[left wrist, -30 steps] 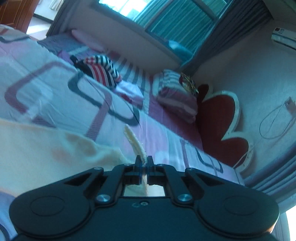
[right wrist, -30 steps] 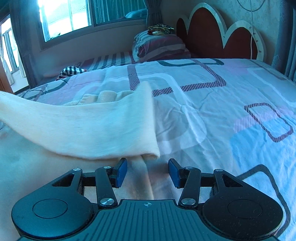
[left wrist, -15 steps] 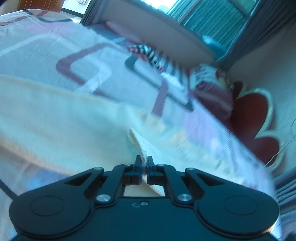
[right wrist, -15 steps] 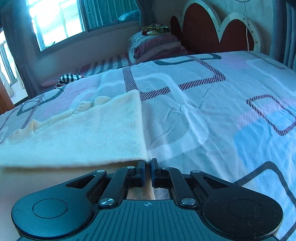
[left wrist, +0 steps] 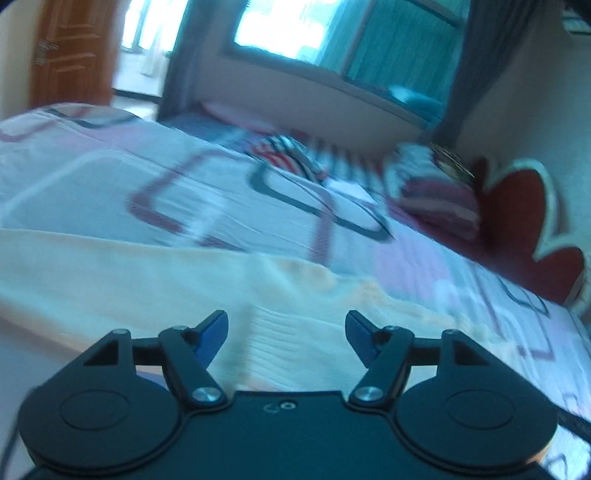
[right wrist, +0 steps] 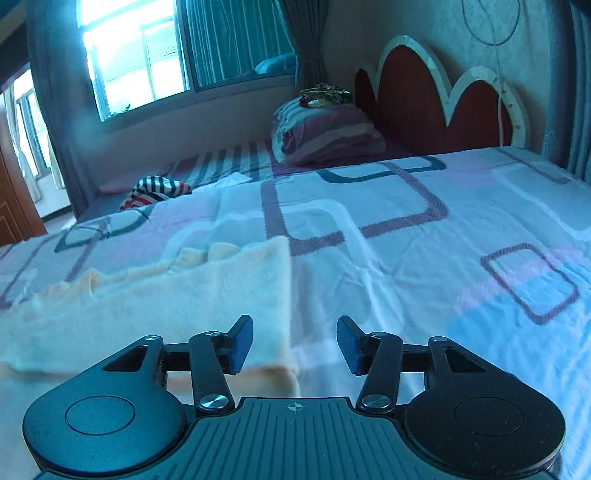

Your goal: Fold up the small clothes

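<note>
Cream garment (right wrist: pixel 177 295): 1, on bed (right wrist: pixel 443 258) | 2 grippers, jaws just opened, spread, nothing pinched

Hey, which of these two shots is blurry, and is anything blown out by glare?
Left wrist view: motion-smeared, worst on the striped garment and pillow; window blown white. Right wrist view: sharp, cream cloth weave legible; window panes overexposed, blue cast, fisheye bending.

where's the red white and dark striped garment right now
The striped garment lies crumpled at the bed's far left in the right wrist view, left of the folded striped quilt, near the window wall.
</note>
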The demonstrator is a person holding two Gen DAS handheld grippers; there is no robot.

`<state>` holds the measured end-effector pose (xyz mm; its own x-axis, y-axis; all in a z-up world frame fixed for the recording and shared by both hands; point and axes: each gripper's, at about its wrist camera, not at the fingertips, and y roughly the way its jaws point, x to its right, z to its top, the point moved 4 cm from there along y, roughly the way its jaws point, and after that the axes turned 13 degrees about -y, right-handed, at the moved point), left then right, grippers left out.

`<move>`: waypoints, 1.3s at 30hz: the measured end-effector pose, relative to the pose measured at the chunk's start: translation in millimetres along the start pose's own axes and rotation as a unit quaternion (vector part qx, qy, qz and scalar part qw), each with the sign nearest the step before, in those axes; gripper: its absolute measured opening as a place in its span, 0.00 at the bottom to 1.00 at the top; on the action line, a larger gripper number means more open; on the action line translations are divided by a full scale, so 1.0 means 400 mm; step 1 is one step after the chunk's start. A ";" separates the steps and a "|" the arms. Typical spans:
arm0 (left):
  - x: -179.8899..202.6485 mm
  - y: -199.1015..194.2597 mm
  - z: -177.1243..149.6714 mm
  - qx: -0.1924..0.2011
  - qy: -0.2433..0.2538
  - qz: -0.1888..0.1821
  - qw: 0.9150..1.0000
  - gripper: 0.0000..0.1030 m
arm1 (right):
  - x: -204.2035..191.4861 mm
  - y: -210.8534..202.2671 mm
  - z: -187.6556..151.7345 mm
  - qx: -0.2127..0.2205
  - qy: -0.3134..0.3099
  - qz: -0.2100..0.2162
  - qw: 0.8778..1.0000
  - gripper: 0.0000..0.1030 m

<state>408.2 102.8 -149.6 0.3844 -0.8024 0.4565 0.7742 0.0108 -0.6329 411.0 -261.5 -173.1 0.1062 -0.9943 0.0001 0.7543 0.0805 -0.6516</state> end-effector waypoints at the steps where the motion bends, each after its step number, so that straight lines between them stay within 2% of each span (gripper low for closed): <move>1: 0.013 0.014 -0.005 -0.008 0.005 -0.005 1.000 0.65 | -0.006 0.019 0.008 -0.002 -0.004 0.002 1.000 0.49; 4: 0.038 0.052 -0.029 -0.027 0.016 -0.014 0.999 0.65 | -0.018 0.088 0.023 -0.016 -0.016 0.003 1.000 0.49; 8: 0.036 0.105 -0.064 -0.054 0.020 -0.002 0.998 0.65 | 0.008 0.180 0.035 -0.035 0.026 0.012 0.999 0.49; 11: 0.025 0.123 -0.078 -0.053 0.031 0.004 0.998 0.65 | 0.034 0.242 0.057 -0.041 0.055 0.034 0.997 0.49; 14: 0.027 0.133 -0.080 -0.050 0.047 0.007 0.998 0.65 | 0.040 0.283 0.083 -0.040 0.055 0.035 0.997 0.48; 15: 0.028 0.137 -0.079 -0.049 0.048 0.008 0.998 0.65 | 0.041 0.293 0.090 -0.039 0.057 0.037 0.997 0.42; 16: 0.030 0.140 -0.079 -0.046 0.051 0.009 0.998 0.65 | 0.044 0.301 0.096 -0.039 0.060 0.040 0.997 0.23; 17: 0.033 0.142 -0.081 -0.045 0.054 0.010 0.997 0.66 | 0.046 0.309 0.101 -0.041 0.062 0.043 0.996 0.14; 18: 0.038 0.145 -0.081 -0.043 0.058 0.012 0.997 0.67 | 0.048 0.314 0.105 -0.043 0.064 0.042 0.996 0.07; 19: 0.042 0.147 -0.083 -0.041 0.062 0.013 0.997 0.68 | 0.048 0.315 0.108 -0.042 0.062 0.037 0.997 0.06; 21: 0.050 0.147 -0.084 -0.037 0.068 0.016 0.997 0.68 | 0.042 0.303 0.105 -0.033 0.046 0.020 0.998 0.05; 23: 0.057 0.144 -0.088 -0.038 0.072 0.010 0.997 0.68 | 0.047 0.304 0.085 -0.031 0.022 -0.023 0.999 0.04; 27: 0.054 0.146 -0.092 -0.035 0.087 0.014 0.995 0.68 | 0.031 0.298 0.092 -0.034 -0.004 -0.029 0.999 0.05; 30: 0.058 0.124 -0.080 -0.031 0.072 0.007 0.997 0.69 | 0.022 0.255 0.112 -0.003 -0.005 -0.040 0.999 0.06; 32: 0.062 0.123 -0.081 -0.029 0.075 0.007 0.997 0.70 | 0.003 0.233 0.124 0.011 -0.012 -0.022 1.000 0.07; 35: 0.058 0.144 -0.095 -0.041 0.083 0.014 0.996 0.71 | -0.056 0.217 0.119 0.010 -0.027 0.015 0.999 0.10; 36: 0.059 0.151 -0.100 -0.039 0.097 0.017 0.994 0.72 | -0.081 0.220 0.112 0.005 -0.040 0.021 0.999 0.15; 39: 0.059 0.154 -0.101 -0.033 0.113 0.018 0.993 0.72 | -0.115 0.258 0.070 -0.032 -0.073 0.006 0.997 0.23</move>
<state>444.8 60.5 -203.1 0.2817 -0.9159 0.2858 0.7243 0.0076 -0.6894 502.1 -205.7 -218.9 0.2110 -0.9724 0.0995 0.7104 0.0826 -0.6989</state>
